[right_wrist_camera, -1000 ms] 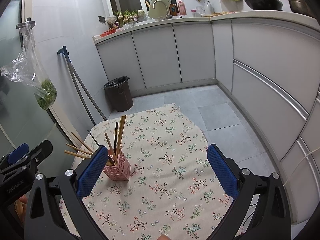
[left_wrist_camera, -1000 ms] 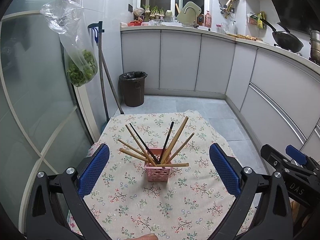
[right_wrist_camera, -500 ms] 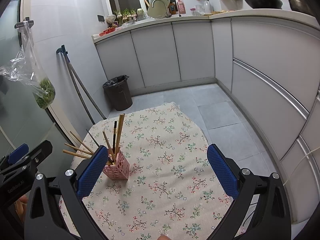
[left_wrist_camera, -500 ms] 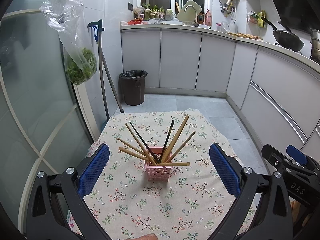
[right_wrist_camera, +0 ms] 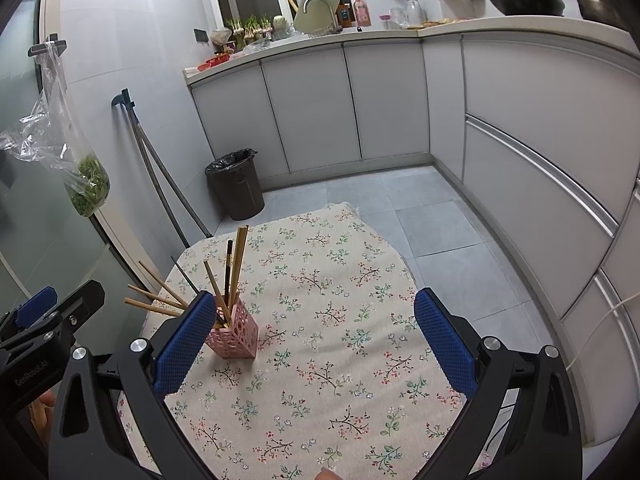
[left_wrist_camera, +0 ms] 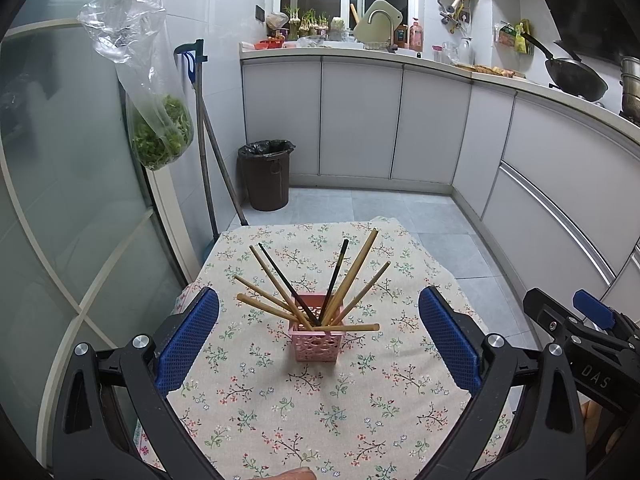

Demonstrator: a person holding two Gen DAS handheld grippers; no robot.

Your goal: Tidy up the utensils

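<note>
The pink holder (left_wrist_camera: 317, 342) stands upright near the middle of the bench (left_wrist_camera: 360, 412), on the flowered cloth (left_wrist_camera: 288, 408), w/ wooden and dark chopsticks (left_wrist_camera: 352, 274) fanning out of it; one wooden stick lies across its rim. The left gripper (left_wrist_camera: 319, 338) has its fingers (left_wrist_camera: 188, 340) wide apart, holding nothing, w/ the holder seen between them but apart from both. The right gripper (right_wrist_camera: 312, 344) is also wide and empty, the holder just beside its left finger in that view.
</note>
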